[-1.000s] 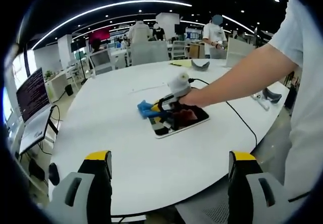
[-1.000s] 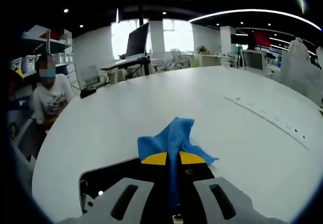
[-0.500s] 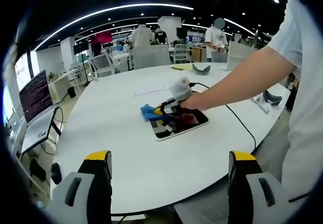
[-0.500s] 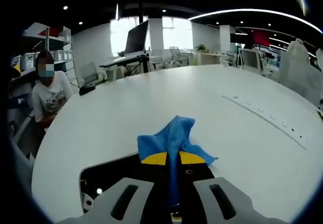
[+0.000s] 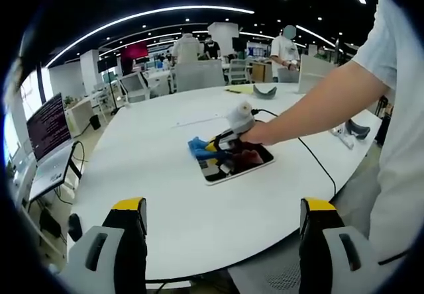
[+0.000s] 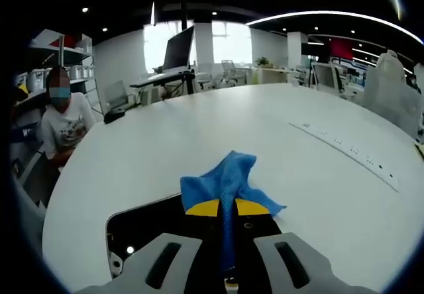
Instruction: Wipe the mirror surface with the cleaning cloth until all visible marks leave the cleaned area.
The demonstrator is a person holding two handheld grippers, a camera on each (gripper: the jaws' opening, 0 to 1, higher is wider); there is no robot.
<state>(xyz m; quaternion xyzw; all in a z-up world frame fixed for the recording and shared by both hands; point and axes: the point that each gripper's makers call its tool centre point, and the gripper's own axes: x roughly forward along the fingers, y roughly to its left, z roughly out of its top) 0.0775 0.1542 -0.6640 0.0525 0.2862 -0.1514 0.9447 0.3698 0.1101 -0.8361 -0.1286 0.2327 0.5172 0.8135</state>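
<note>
— Down at the bottom of the right gripper view, what's the right gripper (image 6: 222, 209) doing?
— Its jaws are pinched tight on the cleaning cloth (image 6: 227, 183), blue folds spilling past the yellow tips at centre frame, right over the mirror's (image 6: 142, 226) far edge.
— Risk from here?
— I'd say the cloth drags off the glass onto the white table (image 6: 199, 135); most of it already seems beyond the rim, so a stroke could miss marks. Pressing hard might also skid the mirror, which lies loose.
— And the left gripper view?
— The left gripper (image 5: 222, 224) hangs back at the bottom, jaws spread wide, holding nothing. Mid-frame, the person's forearm (image 5: 311, 105) reaches in from the right, extended low over the table, hand at the mirror, which lies flat well apart from the left jaws.
</note>
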